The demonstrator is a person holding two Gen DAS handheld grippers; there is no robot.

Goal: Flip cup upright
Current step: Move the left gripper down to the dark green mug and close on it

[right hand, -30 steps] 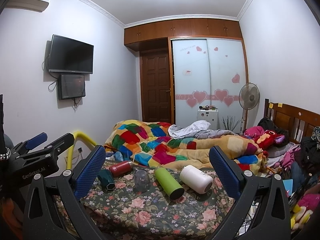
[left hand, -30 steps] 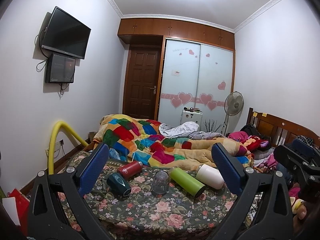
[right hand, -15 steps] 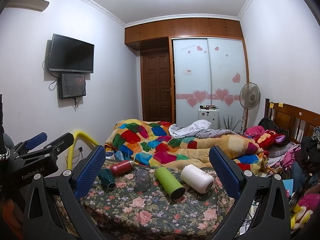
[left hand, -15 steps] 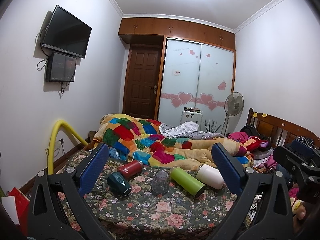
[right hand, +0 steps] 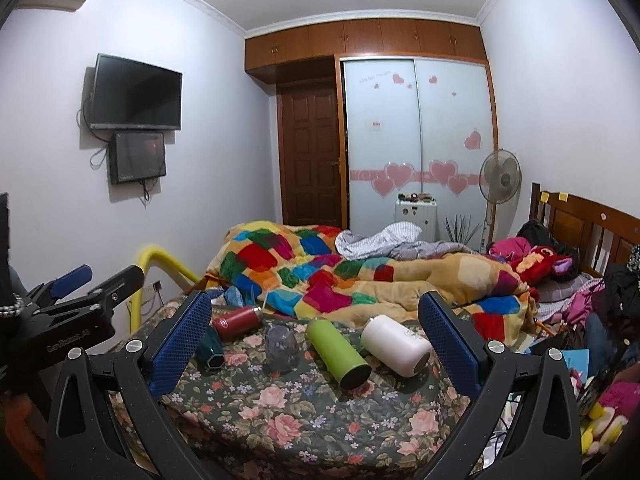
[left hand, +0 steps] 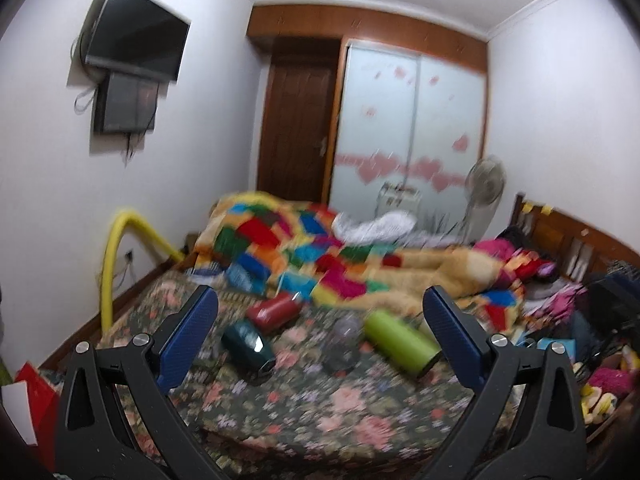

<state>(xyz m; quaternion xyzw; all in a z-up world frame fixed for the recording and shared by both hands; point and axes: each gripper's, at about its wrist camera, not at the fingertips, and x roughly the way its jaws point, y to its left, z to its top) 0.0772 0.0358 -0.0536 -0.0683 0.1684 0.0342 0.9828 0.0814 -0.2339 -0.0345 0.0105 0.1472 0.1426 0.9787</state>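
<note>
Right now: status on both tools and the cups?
Left tool open, empty. Right tool open, empty. Red cup, teal cup, green cup, white cup on their sides; clear glass mouth-down. Nothing blocking.

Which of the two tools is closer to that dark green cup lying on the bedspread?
Left, it seems. The left tool hangs open before the dark green cup; the right tool, also open, sits farther right, facing the green bottle.
</note>
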